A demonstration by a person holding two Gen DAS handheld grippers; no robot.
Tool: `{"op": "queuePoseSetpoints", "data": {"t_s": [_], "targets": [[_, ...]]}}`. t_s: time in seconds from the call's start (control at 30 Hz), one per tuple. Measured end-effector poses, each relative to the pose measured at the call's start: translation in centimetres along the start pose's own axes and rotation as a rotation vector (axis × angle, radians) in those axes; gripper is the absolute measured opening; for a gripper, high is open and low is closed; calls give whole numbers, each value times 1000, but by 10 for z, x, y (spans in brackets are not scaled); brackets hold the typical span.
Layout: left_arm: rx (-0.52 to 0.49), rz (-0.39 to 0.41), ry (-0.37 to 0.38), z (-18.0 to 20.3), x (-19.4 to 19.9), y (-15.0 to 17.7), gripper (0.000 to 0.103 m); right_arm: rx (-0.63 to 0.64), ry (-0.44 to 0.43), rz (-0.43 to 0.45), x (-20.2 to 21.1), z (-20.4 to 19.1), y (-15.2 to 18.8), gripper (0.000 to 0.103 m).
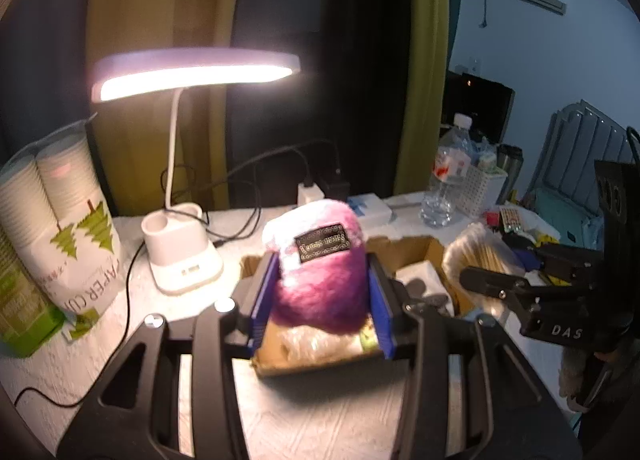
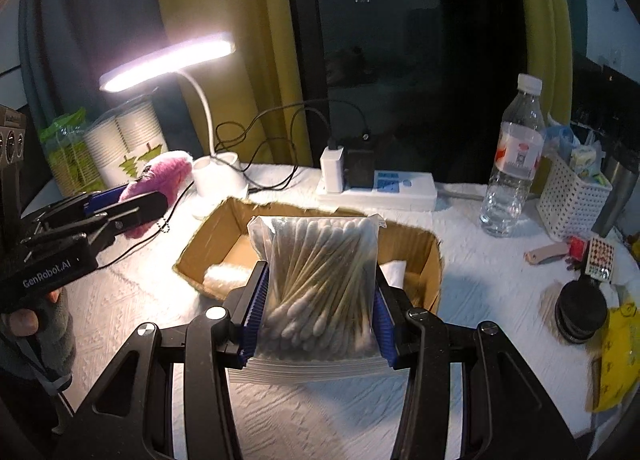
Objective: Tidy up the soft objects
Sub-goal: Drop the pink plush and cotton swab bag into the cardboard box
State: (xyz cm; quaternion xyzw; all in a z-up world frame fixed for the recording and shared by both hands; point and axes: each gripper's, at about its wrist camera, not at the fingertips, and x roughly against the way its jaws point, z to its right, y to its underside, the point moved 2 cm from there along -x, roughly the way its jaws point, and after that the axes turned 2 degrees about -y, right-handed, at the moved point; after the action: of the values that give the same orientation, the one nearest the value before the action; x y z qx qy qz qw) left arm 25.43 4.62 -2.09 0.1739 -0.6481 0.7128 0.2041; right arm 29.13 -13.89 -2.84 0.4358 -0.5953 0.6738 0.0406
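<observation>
My left gripper (image 1: 320,300) is shut on a fluffy pink and purple plush item (image 1: 320,272) with a black label, held up above an open cardboard box (image 1: 416,250). Seen from the right wrist view, the same plush item (image 2: 160,180) hangs left of the cardboard box (image 2: 224,228) in the left gripper (image 2: 132,200). A clear zip bag of cotton swabs (image 2: 320,284) is clamped between the blue pads of my right gripper (image 2: 318,316), over the box's near edge. That bag of cotton swabs (image 1: 480,252) shows in the left wrist view at the right. White soft items lie inside the box.
A lit white desk lamp (image 1: 180,252) stands left of the box with cables around it. Paper cup packs (image 1: 60,228) sit far left. A power strip (image 2: 376,184), water bottle (image 2: 512,164), white perforated basket (image 2: 568,200) and small clutter fill the back and right.
</observation>
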Motion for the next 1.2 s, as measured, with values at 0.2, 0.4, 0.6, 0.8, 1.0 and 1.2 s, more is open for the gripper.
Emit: {"op": "queuePoseSetpoints", "data": {"t_s": [0.2,0.4,0.6,0.8,1.0,1.2], "targets": [[10,4,-2,-7,-15,-10,44,-7,10,16,-9,11,-14,50],[23,-40,-2,-13,-42,-1,44,-26,8,21,-24,17,-18,50],[32,-110,12,-18,-69,12,45,-45,-25,44,-40,17,-20,50],[48,-157,3,-25,-88,24,54,-38,-63,19,-67,7,-18,50],[71,-158,-5,-34,-88,30,67,-32,-93,-9,-91,-5,-20,50],[77,-153,-18,-41,-83,32,67,-20,-120,-18,-103,-19,-21,51]]}}
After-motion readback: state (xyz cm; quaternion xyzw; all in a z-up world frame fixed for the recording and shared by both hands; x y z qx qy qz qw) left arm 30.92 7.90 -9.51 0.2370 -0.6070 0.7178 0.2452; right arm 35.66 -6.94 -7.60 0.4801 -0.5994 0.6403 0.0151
